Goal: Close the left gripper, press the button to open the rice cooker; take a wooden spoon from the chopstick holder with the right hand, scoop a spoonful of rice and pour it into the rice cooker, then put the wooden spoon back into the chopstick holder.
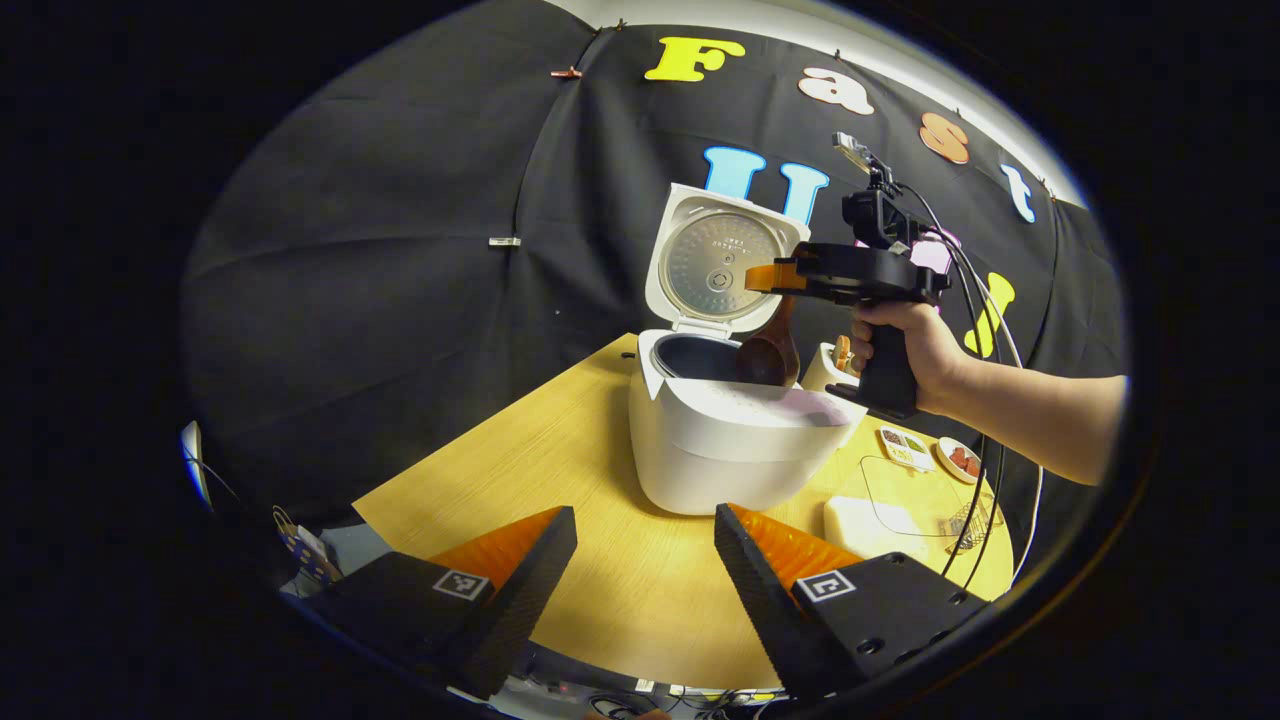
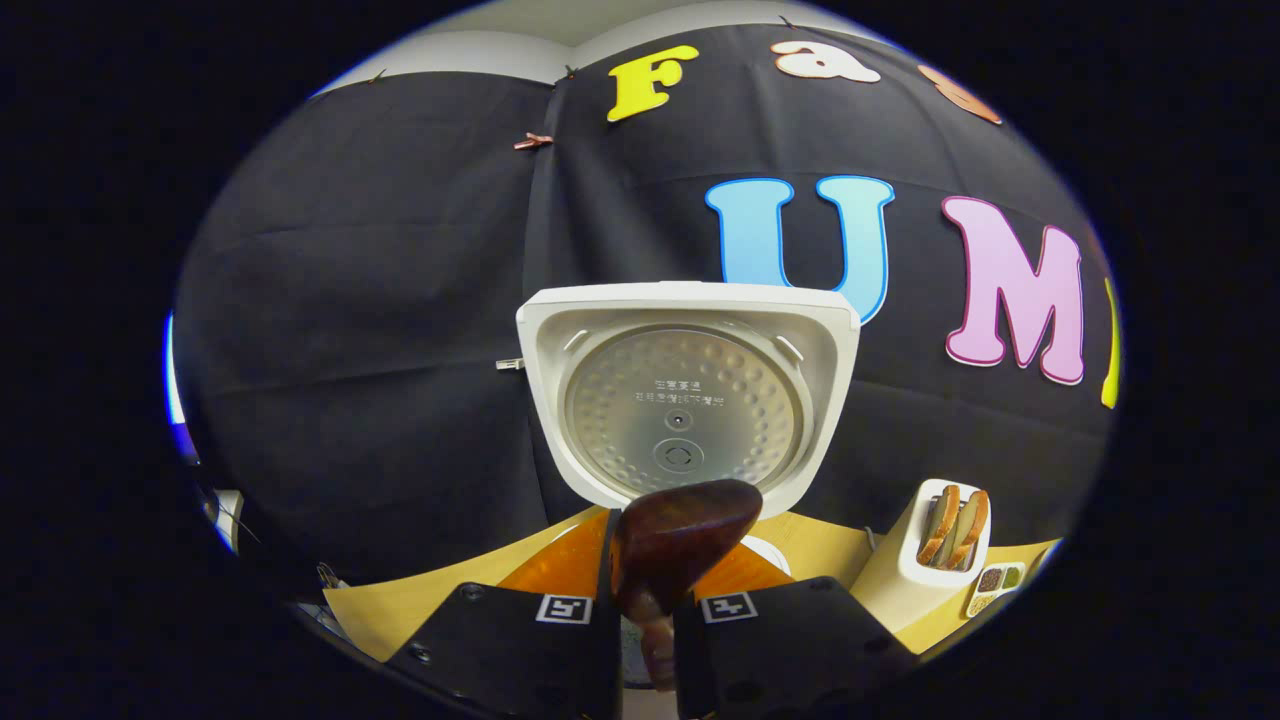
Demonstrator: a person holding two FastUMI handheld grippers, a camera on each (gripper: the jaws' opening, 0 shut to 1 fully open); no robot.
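Black cloth walls close in a booth where a pale wooden table [image 1: 600, 560] carries a white rice cooker [image 1: 730, 450], its lid [image 1: 722, 262] standing upright and open, so the button press looks to be done. Seen from the left gripper view, the right gripper [image 1: 775, 277], held in a person's hand [image 1: 905, 345], hovers above the cooker's open pot with its fingers clamped on the handle of the wooden spoon [image 1: 768, 355], whose bowl hangs down over the pot's rim. In the right gripper view the same spoon [image 2: 680, 540] stands between the two closed fingers, its bowl rising in front of the lid's metal inner plate [image 2: 680, 420]. By that reading the pour is under way or just finished, and returning the spoon to the chopstick holder [image 2: 930, 560], the white stand to the right of the cooker with wooden utensils in it, is left to do. The left gripper [image 1: 645, 560] waits low over the near edge of the table, its fingers spread wide apart and holding nothing. Whether rice is in the spoon or has landed in the pot cannot be made out: the bowl's face is turned away and the pot's inside is in shadow. A clear tray [image 1: 925, 495], a pale block [image 1: 860, 525] and small dishes [image 1: 935, 455] lie on the table beyond the cooker, partly cut off behind the arm and cables.
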